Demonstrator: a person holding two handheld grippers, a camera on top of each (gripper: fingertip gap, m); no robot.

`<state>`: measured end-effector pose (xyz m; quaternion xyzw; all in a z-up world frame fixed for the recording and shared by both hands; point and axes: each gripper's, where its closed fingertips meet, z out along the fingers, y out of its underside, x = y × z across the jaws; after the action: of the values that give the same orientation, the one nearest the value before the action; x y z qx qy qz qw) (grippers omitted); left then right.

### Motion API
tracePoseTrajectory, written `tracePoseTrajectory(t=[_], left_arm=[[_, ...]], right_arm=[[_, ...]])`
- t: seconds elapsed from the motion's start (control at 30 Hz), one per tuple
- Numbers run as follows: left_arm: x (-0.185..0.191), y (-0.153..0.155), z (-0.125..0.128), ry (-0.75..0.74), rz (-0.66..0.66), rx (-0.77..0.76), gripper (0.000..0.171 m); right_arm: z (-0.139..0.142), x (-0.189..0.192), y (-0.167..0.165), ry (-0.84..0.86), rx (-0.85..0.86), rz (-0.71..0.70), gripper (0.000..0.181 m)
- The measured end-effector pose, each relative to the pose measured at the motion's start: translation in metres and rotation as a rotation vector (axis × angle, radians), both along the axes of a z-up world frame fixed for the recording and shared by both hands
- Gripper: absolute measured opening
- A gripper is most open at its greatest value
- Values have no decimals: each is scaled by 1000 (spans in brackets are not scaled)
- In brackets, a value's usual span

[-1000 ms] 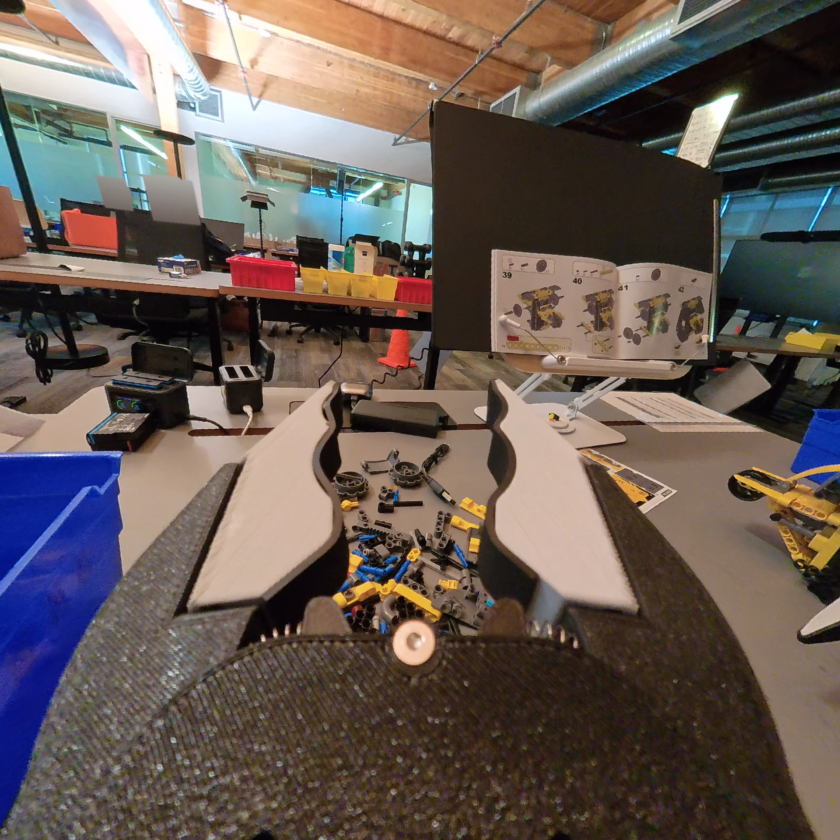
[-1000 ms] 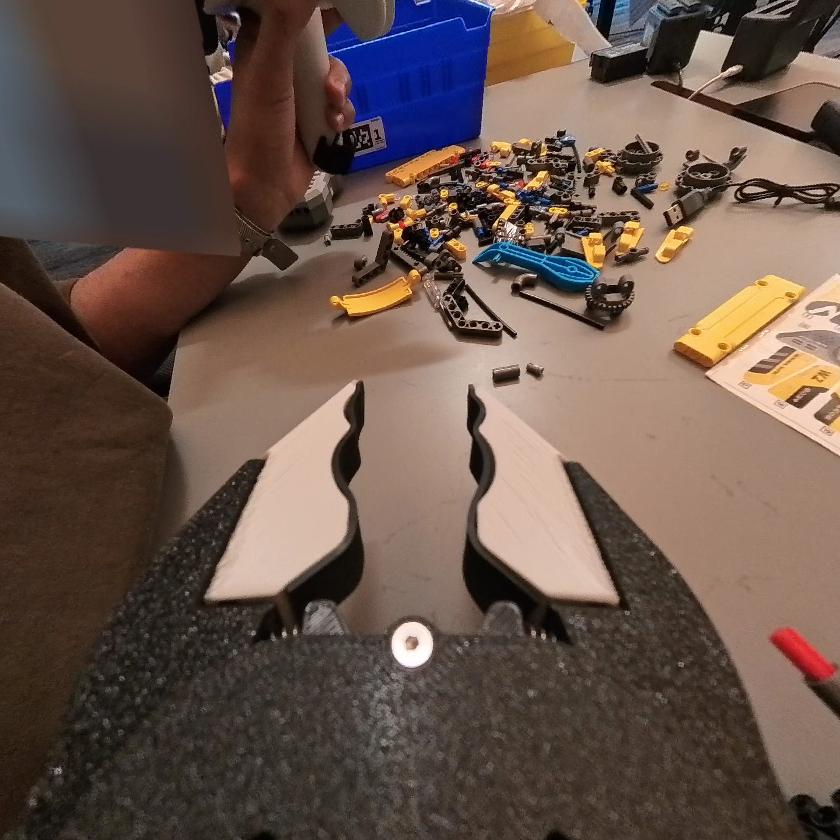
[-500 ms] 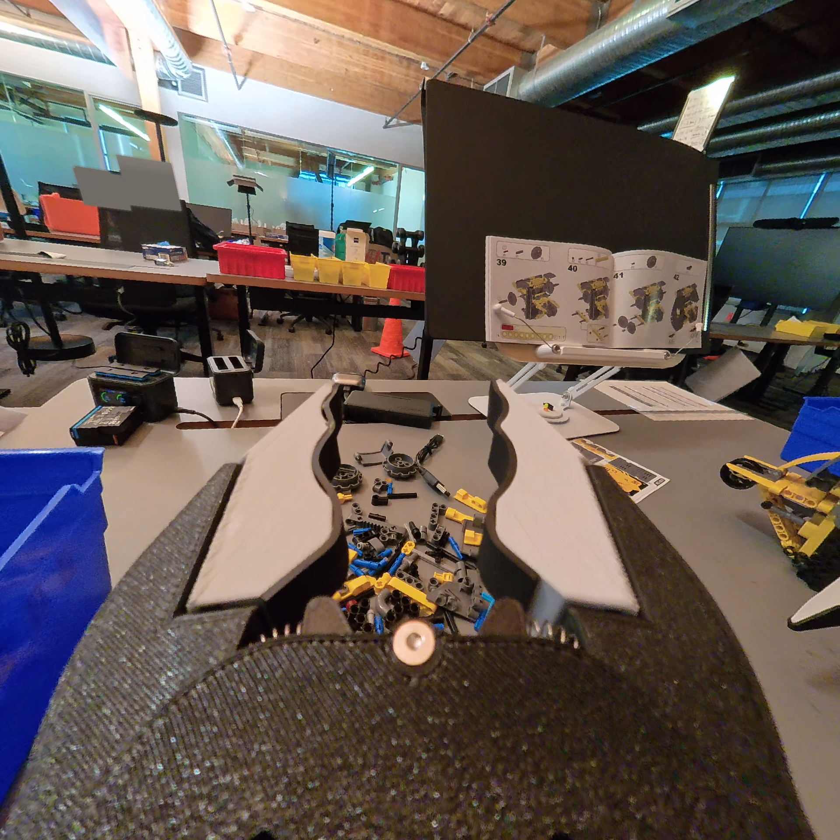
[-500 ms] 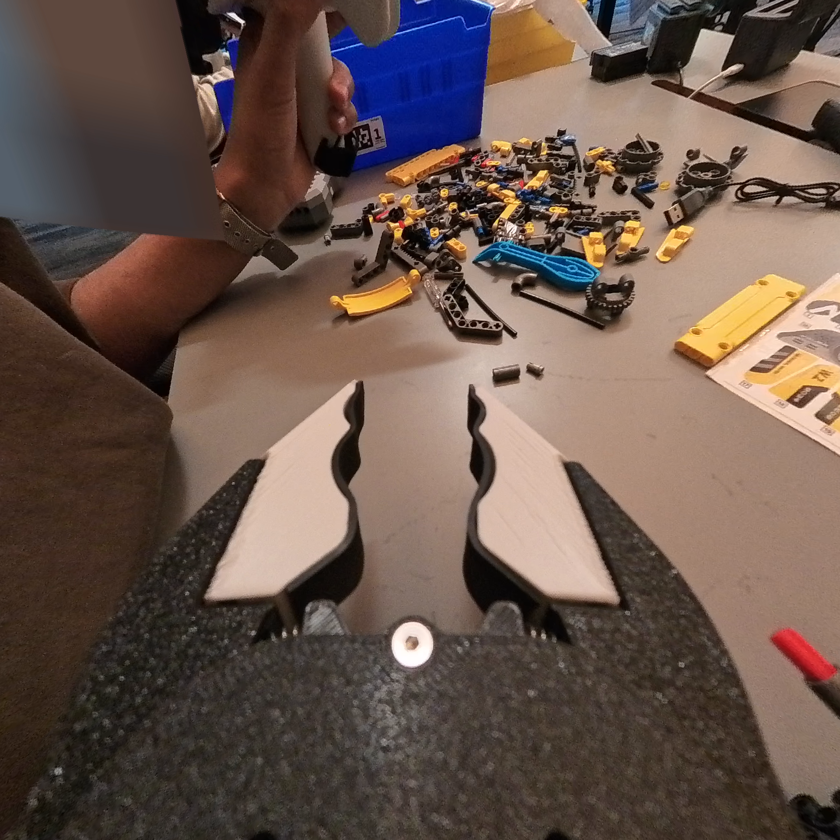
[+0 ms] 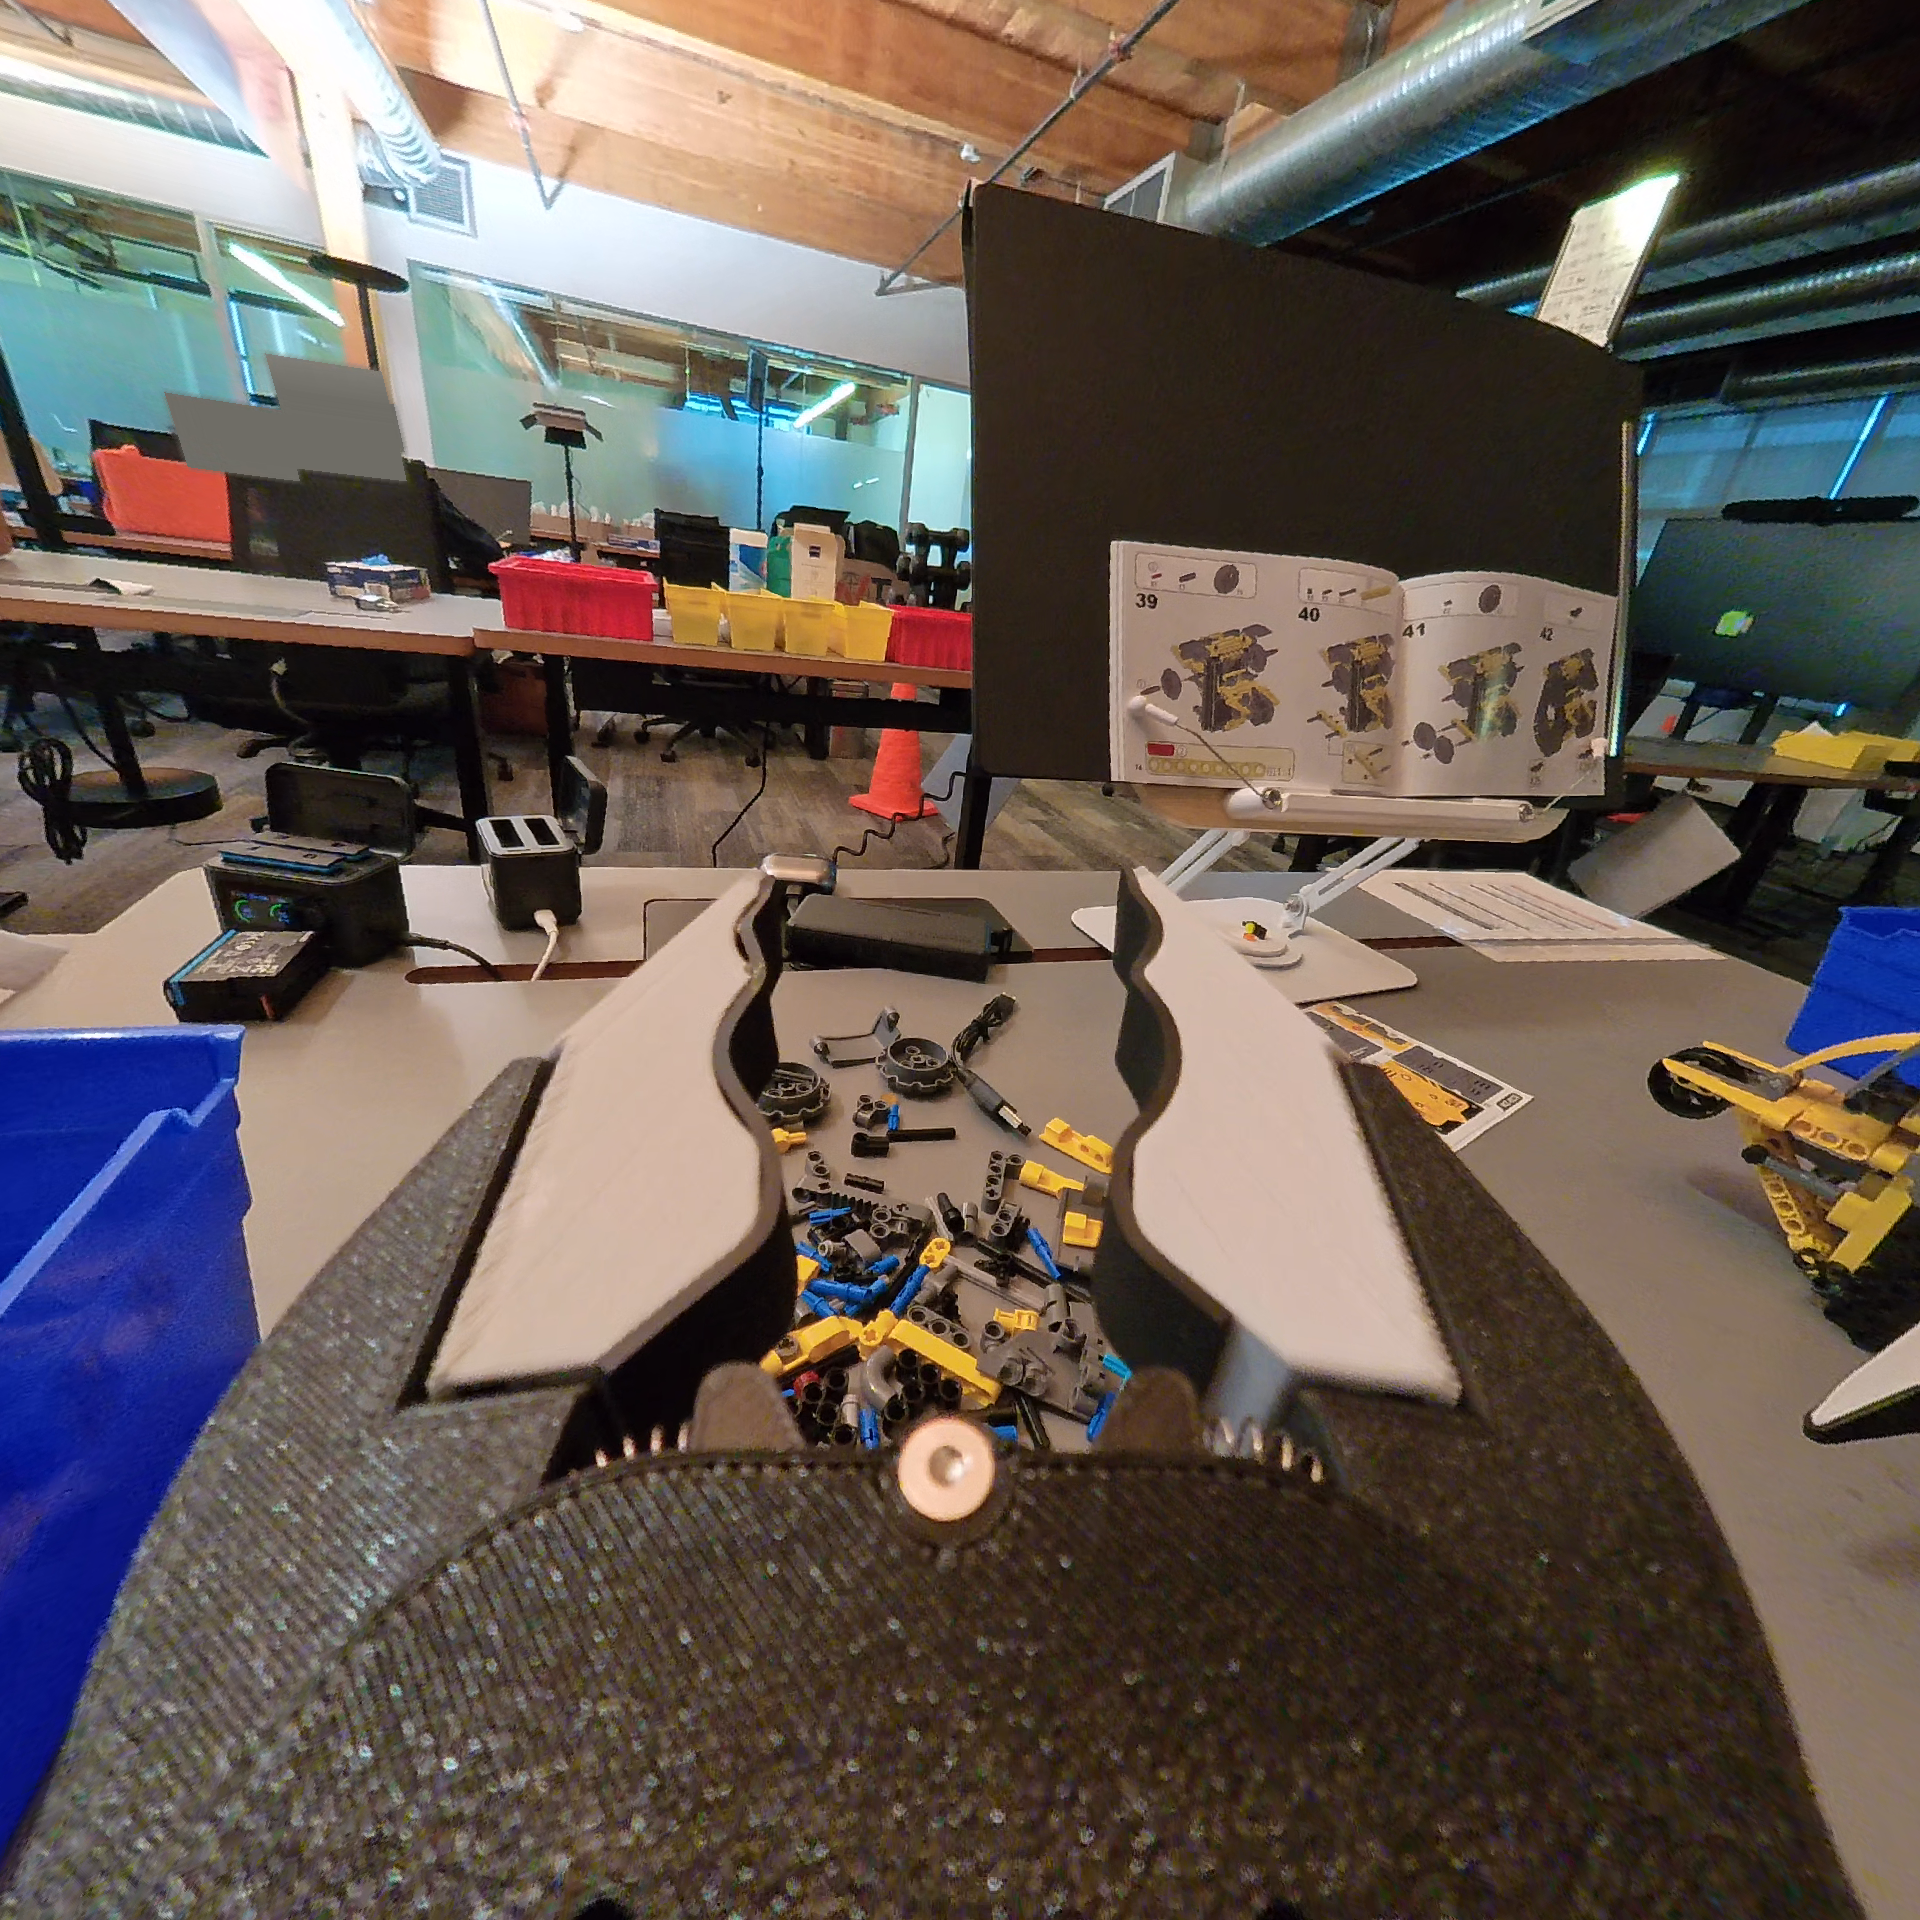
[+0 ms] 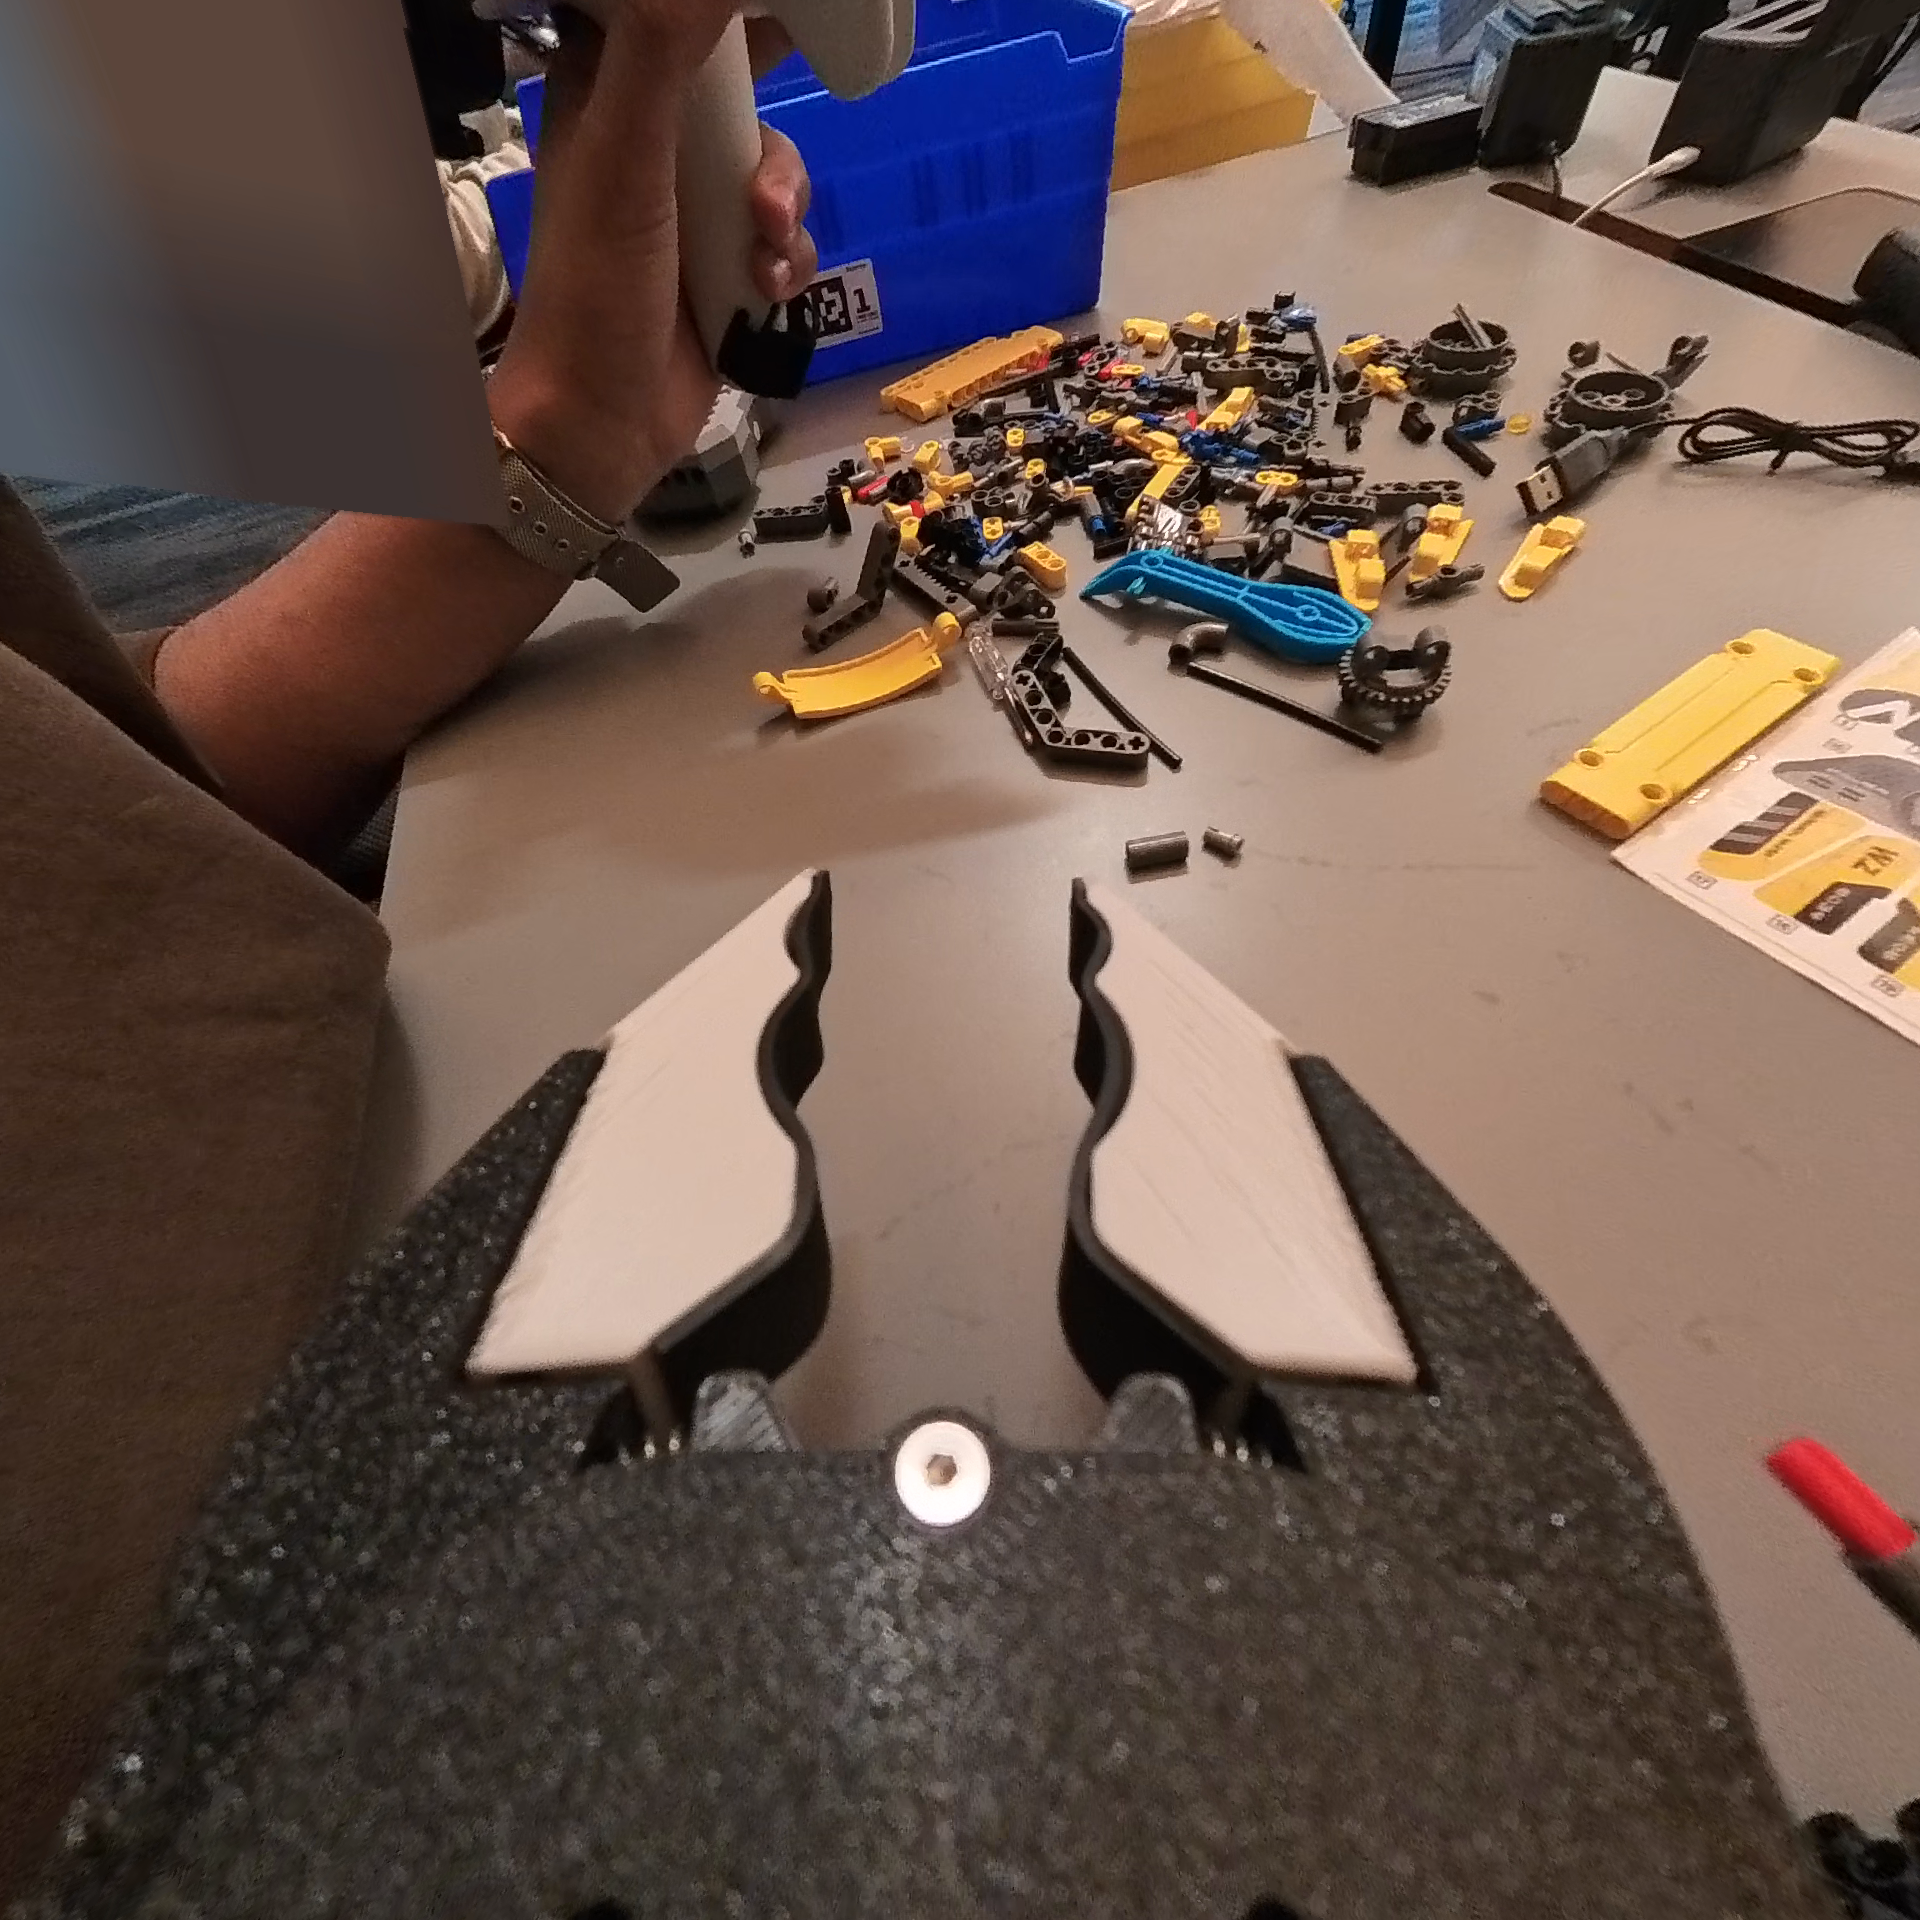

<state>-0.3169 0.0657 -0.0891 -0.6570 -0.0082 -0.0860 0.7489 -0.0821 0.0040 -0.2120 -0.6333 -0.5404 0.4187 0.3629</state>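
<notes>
Right wrist view: the right gripper [image 6: 948, 883] is held low over the bare table [image 6: 1403, 1039], fingers parted wide, nothing gripped; 2 small dark pins [image 6: 1158, 850] lie just beyond its tips; farther off, the pile of building parts [image 6: 1143, 457] is spread. The left gripper [image 5: 948, 883] is likewise held wide and empty, the pile framed between its fingers; beyond, an open instruction booklet [image 5: 1351, 675] is propped.

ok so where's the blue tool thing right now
In the right wrist view, the blue tool lies flat on the grey table at the pile's near edge, beside a black gear.
</notes>
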Motion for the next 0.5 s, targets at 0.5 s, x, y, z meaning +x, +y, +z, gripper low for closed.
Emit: tracePoseTrajectory(t=[0.5], left_arm=[[0, 0, 0, -2, -1, 0, 63]], right_arm=[[0, 0, 0, 2, -2, 0, 45]])
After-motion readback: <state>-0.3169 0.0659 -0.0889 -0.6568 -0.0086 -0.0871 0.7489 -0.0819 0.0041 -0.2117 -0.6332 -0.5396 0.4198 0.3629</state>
